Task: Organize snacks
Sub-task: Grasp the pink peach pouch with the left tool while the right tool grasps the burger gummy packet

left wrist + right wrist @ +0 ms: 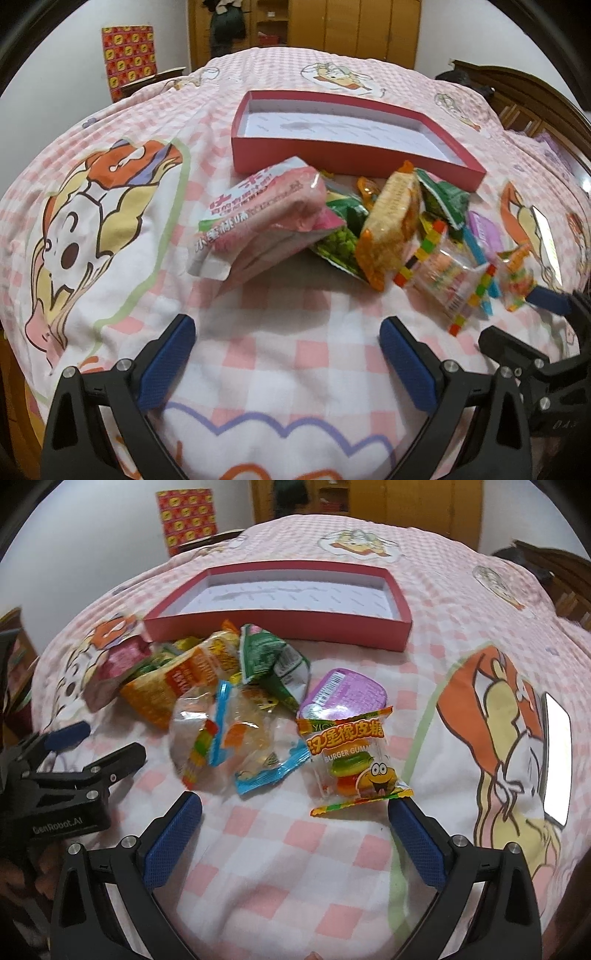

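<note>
A heap of snack packets lies on the pink checked bedspread in front of an open red box (332, 157) (277, 629) whose white inside holds nothing. The heap has a pink packet (258, 218) (114, 668), an orange cracker packet (391, 221) (184, 683), green packets (343, 236) (273, 657), clear candy packs (439, 269) (229, 738) and a purple jelly cup (340, 694). A burger gummy packet (354, 760) lies nearest my right gripper (295, 805), which is open just short of it. My left gripper (288, 325) is open above bare bedspread, below the pink packet.
A bright white rectangle, phone-like (556, 757), lies on the bedspread at the right. A red and yellow patterned box (129, 55) leans on the far wall beside wooden wardrobes. A dark wooden headboard (517, 92) borders the bed's far right.
</note>
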